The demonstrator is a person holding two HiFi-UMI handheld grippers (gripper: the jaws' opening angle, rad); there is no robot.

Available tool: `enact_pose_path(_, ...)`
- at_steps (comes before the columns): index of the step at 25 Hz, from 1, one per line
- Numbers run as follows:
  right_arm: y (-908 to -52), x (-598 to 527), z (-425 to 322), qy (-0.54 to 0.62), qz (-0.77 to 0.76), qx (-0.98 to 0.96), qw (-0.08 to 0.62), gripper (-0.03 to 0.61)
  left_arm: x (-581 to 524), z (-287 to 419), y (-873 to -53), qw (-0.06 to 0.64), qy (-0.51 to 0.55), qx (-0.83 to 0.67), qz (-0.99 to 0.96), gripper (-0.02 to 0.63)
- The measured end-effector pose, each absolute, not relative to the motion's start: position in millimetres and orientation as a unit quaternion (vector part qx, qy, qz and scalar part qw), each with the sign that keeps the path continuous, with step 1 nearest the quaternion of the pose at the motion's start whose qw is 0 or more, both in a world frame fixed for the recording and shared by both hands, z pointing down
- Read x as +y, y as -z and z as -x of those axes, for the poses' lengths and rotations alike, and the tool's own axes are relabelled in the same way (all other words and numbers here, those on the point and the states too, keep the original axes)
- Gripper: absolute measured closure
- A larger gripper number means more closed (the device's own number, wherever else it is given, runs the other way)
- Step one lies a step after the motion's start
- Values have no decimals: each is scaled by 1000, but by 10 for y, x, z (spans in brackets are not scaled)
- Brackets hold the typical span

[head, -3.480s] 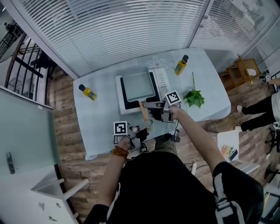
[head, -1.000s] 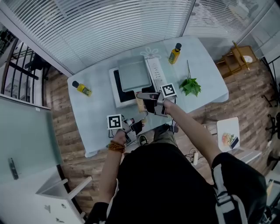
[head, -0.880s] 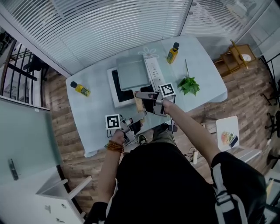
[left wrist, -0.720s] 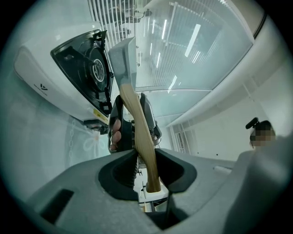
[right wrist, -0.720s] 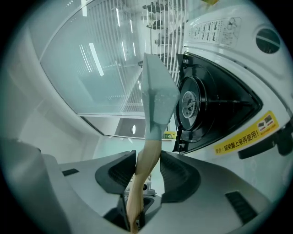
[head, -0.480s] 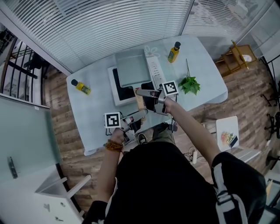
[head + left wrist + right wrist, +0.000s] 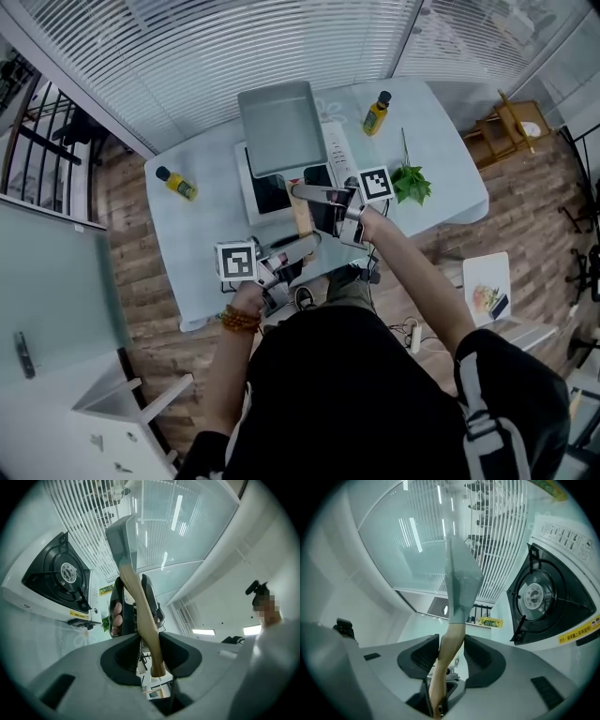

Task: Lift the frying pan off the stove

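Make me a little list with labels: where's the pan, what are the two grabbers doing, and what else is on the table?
Pan: grey, square, up in the air, off the stove
Stove: white, burner bare, on the table
Left gripper: shut on the wooden handle, at its end
Right gripper: shut on the handle, nearer the pan
Also on table: yellow bottle at left, yellow bottle at back right, green sprig
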State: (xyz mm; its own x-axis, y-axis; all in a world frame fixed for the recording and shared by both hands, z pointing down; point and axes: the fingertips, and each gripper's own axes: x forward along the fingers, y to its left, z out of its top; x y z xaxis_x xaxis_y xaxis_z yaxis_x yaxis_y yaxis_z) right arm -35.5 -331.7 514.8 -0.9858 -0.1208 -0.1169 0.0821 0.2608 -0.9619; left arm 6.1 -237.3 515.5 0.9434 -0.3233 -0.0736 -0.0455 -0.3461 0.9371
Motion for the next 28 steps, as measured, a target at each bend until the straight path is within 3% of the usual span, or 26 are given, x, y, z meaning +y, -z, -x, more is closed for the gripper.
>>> enact_pose_path(9,-4736,-3123,373,582,1,807,94,425,-2202,-31,-4833,523,118,-111,-837,490)
enact_pose_path(28,-4698,-2830,309,597,20,797,93,423,-1891,-110,-4721,529,111,-95,-836,486)
